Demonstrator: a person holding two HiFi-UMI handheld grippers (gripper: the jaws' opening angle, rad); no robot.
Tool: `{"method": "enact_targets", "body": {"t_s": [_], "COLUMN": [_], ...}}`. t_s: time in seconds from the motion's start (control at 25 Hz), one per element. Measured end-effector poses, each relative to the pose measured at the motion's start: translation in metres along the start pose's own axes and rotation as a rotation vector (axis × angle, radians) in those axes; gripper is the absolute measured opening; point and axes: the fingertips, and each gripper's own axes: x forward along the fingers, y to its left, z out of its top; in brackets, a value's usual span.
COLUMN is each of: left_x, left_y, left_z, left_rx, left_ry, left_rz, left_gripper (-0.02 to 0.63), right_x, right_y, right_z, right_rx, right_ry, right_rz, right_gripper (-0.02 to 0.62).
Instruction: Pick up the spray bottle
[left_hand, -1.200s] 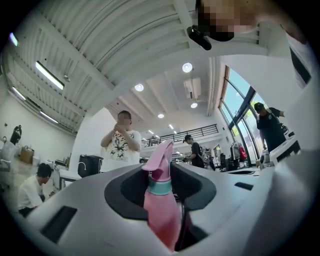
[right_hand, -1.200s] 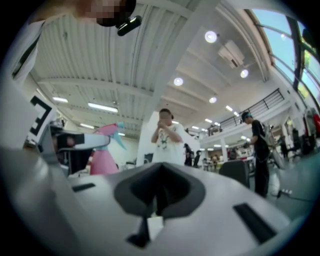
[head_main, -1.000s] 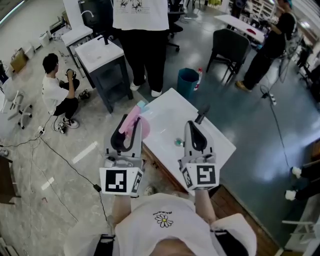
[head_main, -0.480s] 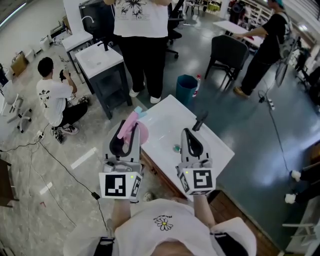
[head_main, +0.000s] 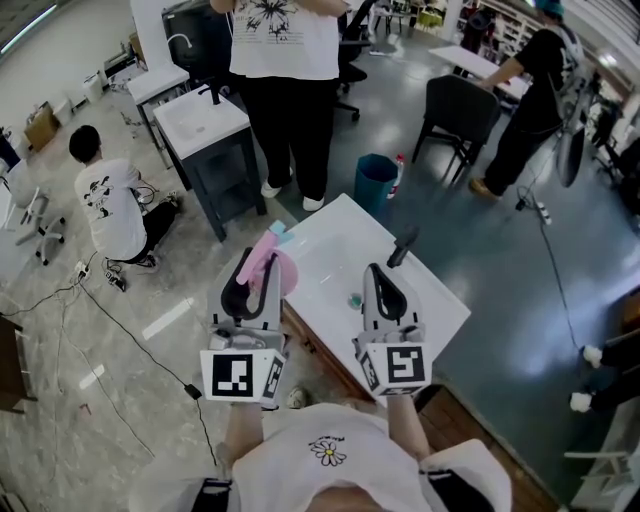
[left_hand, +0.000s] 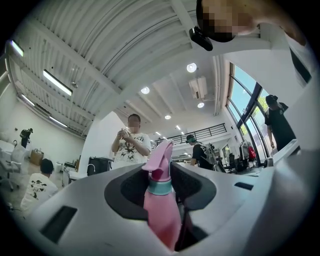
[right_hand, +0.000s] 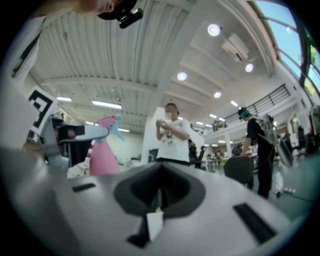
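A pink spray bottle with a teal collar stands upright between the jaws of my left gripper, lifted at the left edge of the white table. In the left gripper view the bottle fills the gap, and the left gripper is shut on its body, the nozzle rising above the jaws. My right gripper hovers over the table's near side; in its own view the right gripper is shut with nothing held. That view shows the bottle off to the left.
A small green thing lies on the table between the grippers. A person stands beyond the table, beside a sink stand. A blue bin, a dark chair and a person sitting on the floor are nearby.
Both grippers keep almost the same pose, and the bottle stays in the left jaws. The people in the background have shifted a little.
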Motion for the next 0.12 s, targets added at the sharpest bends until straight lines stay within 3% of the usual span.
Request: {"method": "enact_targets", "body": {"t_s": [0.12], "left_x": [0.0004], "left_y": [0.0025], "left_z": [-0.0023], "left_rx": [-0.014], "left_ry": [0.012], "left_rz": [0.002], "left_gripper": [0.147], "right_x": [-0.0006], "right_y": [0.0018], "right_z": [0.0008], "right_rx": [-0.001], "right_ry": [0.009], "right_rz": [0.002], "right_gripper": [0.029]}}
